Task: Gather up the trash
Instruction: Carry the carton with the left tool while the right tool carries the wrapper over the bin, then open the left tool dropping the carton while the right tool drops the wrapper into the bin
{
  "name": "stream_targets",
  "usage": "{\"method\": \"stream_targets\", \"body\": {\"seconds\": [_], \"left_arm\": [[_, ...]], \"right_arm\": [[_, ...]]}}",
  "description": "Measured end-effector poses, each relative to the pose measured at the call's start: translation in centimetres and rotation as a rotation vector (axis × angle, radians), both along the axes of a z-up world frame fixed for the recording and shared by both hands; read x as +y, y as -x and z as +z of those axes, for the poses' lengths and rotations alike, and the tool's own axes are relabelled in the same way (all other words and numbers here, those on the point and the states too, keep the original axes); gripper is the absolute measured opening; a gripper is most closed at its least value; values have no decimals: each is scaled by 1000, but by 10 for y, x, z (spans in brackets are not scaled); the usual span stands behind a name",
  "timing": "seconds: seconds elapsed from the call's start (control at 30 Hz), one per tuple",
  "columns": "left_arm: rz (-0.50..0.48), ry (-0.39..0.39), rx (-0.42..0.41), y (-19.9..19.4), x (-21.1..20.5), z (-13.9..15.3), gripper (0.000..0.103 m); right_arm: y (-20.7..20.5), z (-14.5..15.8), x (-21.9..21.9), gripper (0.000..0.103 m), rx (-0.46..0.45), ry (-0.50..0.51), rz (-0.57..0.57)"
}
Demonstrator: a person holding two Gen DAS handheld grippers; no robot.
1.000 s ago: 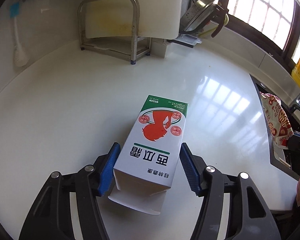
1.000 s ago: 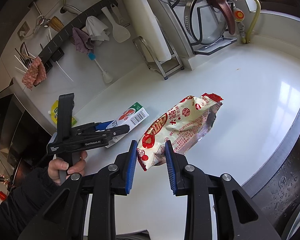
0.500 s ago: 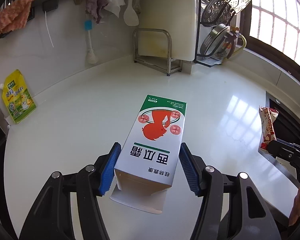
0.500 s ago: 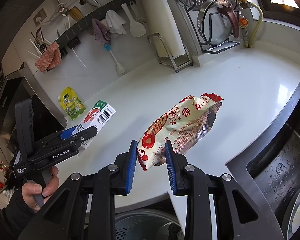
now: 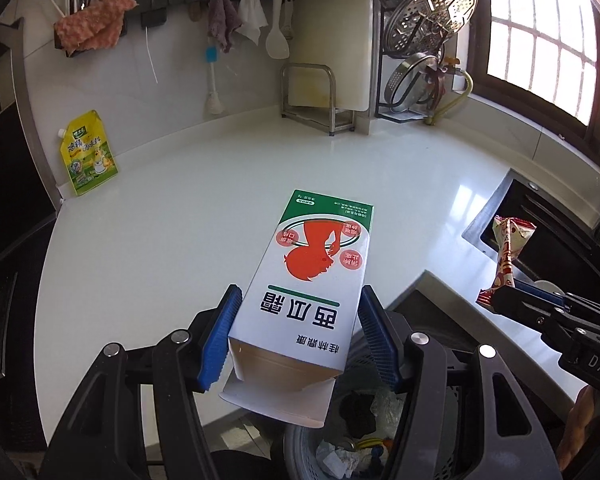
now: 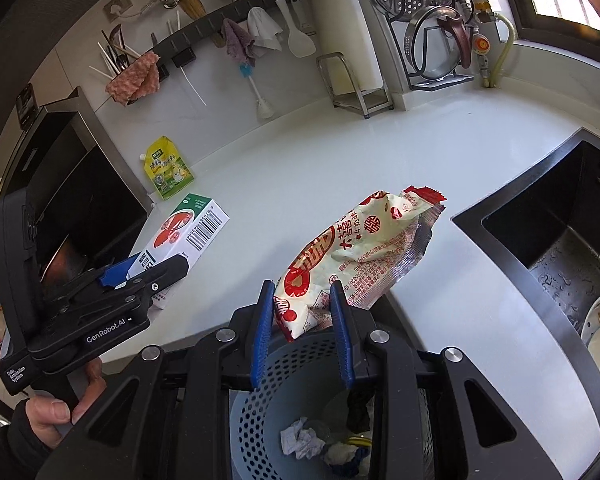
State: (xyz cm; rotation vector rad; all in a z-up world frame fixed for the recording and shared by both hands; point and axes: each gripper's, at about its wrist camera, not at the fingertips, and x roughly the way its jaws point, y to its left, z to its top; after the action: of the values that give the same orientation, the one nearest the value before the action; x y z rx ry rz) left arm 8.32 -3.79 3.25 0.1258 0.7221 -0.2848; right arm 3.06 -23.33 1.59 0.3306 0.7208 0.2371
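Tongs [image 6: 302, 312] clamp wrapper [image 6: 364, 248] — bin [image 6: 260, 400] holds crumpled paper [image 6: 302, 436].

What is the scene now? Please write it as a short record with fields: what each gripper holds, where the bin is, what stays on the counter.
left gripper: shut on the white carton, open flap toward the camera
right gripper: shut on the snack wrapper, by one end
trash bin: perforated basket below the counter edge, beneath both grippers, crumpled paper and dark scraps inside
counter: white; a yellow pouch leans on the wall
sink: dark, at the right
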Motion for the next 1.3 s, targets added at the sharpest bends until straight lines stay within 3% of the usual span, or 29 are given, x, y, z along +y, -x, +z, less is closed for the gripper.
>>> {"method": "stream_targets", "body": {"seconds": [0.33, 0.7, 0.77, 0.83, 0.93, 1.3], "left_arm": [[-51, 6, 122, 72, -11, -48, 58], [-22, -10, 161, 86, -7, -77, 59], [-9, -15, 160, 87, -6, -79, 60], [4, -15, 164, 88, -3, -80, 60], [27, -20, 161, 89, 2, -80, 76], [44, -19, 147, 101, 9, -80, 81]], "right_arm": [[63, -39, 17, 27, 84, 41, 10], [83, -78, 39, 28, 136, 60, 74], [84, -79, 39, 30, 133, 59, 72], [86, -79, 39, 43, 125, 64, 68], [90, -76, 38, 55, 101, 69, 52], [101, -77, 31, 58, 83, 45, -1]]}}
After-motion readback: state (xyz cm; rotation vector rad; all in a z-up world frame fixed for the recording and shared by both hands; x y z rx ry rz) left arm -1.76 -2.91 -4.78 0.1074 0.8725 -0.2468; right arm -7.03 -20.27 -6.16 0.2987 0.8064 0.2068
